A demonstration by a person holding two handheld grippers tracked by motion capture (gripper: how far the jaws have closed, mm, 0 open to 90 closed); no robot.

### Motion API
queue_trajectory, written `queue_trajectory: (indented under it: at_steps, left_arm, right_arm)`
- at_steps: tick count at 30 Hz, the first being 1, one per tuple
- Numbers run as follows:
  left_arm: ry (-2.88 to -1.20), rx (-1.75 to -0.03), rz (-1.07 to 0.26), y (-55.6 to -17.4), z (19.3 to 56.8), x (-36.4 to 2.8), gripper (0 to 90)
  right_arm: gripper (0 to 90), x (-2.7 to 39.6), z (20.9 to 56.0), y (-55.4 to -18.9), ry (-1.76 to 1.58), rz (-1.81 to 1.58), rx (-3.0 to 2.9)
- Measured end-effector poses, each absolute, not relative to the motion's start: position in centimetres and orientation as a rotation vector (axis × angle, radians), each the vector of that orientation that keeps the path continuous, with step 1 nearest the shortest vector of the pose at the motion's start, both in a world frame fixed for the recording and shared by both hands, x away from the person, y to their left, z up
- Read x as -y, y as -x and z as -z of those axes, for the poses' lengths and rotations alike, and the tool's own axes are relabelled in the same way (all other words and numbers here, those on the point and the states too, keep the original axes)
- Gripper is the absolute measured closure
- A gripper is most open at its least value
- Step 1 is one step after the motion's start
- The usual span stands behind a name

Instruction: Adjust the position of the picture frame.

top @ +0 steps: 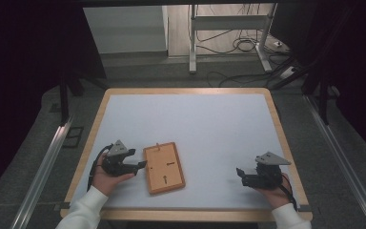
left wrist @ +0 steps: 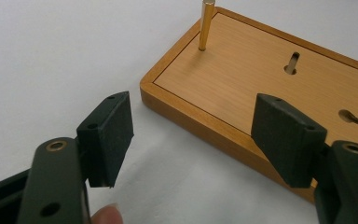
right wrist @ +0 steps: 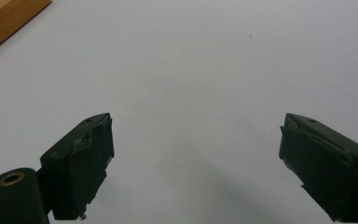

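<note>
My left gripper [top: 137, 160] rests low on the white table [top: 209, 124], held in my left hand [top: 106, 179]. Its two black jaws stand wide apart with nothing between the pads; they grasp nothing. In the left gripper view, one pad [left wrist: 109, 135] hangs over bare table, and the other pad [left wrist: 284, 135] sits over the near edge of the wooden board [left wrist: 261, 79]; I cannot tell whether that pad touches the wood.

The wooden board [top: 164, 167] lies flat on the table, just beside my left gripper, at the jaw tips. It is a light brown rectangle with a darker raised rim. A thin brass pin [left wrist: 206, 25] stands upright near one corner of it, and two dark keyhole-shaped slots [left wrist: 292, 63] are cut into its face.

My right gripper [top: 242, 175], held in my right hand [top: 274, 193], sits well apart from the board, near the right edge of the table. Its jaws are also spread wide and released, holding nothing. In the right gripper view, its fingers [right wrist: 79, 163] frame bare white table, and a corner of the board [right wrist: 7, 18] shows far off at the upper left.
</note>
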State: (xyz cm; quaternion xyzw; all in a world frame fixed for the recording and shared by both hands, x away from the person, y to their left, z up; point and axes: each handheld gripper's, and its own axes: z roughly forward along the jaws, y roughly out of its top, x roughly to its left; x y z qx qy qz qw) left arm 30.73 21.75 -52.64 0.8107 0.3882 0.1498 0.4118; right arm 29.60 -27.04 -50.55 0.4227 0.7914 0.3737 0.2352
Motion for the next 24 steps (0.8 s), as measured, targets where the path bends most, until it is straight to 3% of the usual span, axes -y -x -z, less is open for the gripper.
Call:
queue_trajectory:
  at_steps: [24]
  left_arm:
    - [-2.055,-0.987,-0.397,-31.12,52.71,-22.20,29.2]
  right_arm:
    - [10.3,27.20,50.90,-29.31,-1.172,-1.001,-2.172]
